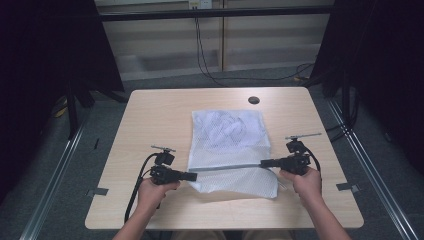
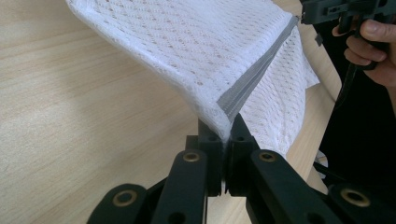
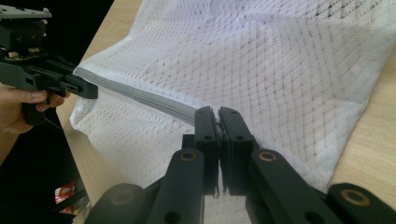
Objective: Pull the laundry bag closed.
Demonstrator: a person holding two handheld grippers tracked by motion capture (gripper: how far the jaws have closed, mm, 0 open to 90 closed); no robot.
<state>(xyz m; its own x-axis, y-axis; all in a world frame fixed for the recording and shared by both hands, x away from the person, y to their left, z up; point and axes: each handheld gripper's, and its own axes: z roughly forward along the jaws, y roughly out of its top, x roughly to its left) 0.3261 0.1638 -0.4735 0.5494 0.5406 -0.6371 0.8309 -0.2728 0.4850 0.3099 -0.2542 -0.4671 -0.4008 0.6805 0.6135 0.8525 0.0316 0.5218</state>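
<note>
Left tool [image 1: 192,176], right tool [image 1: 264,163] – jaws clamped.

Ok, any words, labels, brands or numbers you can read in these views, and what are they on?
None can be read.
White mesh bag and its grey zipper strip: no print or label shows.
Red and white item below the table edge, in the right gripper view: too blurred to read.
Both grippers' jaws are plain black, without markings.

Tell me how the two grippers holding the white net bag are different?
The left gripper pinches the left end of the net bag's grey zipper; the right gripper pinches the right end. The left one sits nearer the person, the right one farther up the table. Both are black and shut on the bag.
</note>
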